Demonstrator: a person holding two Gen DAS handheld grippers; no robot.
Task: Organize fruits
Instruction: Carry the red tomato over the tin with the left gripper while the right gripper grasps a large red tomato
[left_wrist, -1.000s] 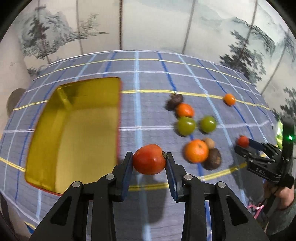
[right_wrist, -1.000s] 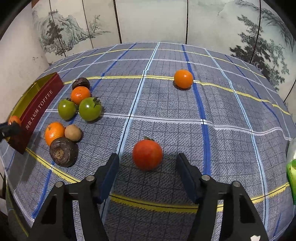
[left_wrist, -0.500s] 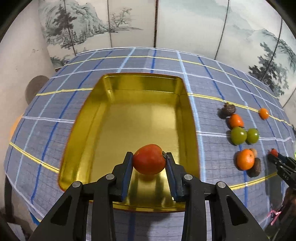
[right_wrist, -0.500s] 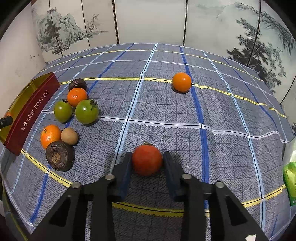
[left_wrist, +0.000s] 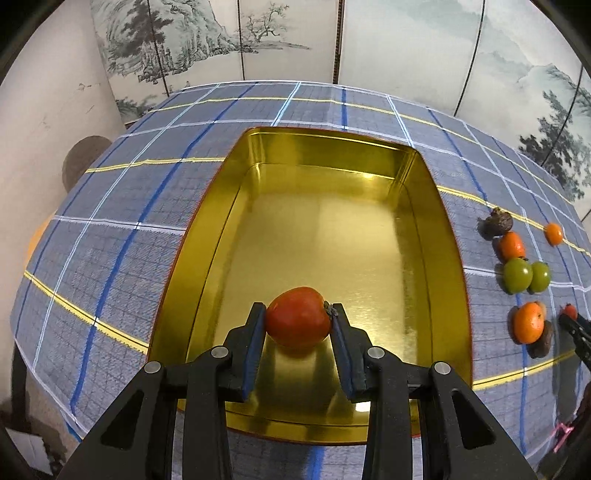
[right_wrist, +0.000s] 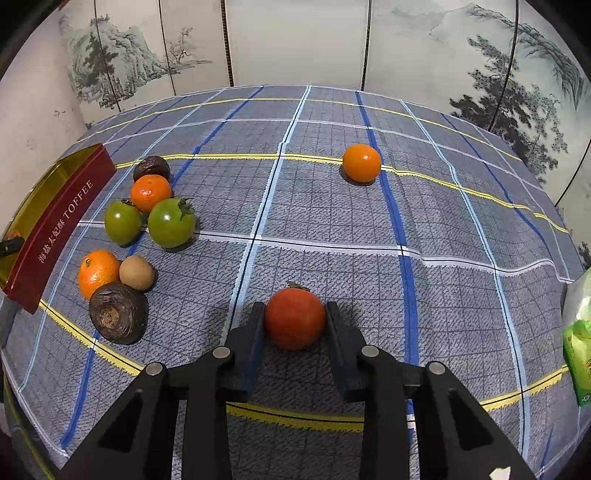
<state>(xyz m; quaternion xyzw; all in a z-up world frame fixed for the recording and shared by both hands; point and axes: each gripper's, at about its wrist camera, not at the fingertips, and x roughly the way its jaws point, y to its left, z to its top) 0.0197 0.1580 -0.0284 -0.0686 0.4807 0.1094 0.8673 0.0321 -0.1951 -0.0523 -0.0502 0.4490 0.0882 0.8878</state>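
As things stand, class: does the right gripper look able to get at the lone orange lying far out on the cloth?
Probably not yet: the right gripper is shut on a red tomato. Otherwise bare cloth leads to the orange.

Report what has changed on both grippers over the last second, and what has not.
The left gripper, shut on a red tomato, carried it from the bare cloth to above the gold tin. The right gripper closed its open jaws onto the second red tomato, which remains on the tablecloth. The other loose fruit and the tin kept their places.
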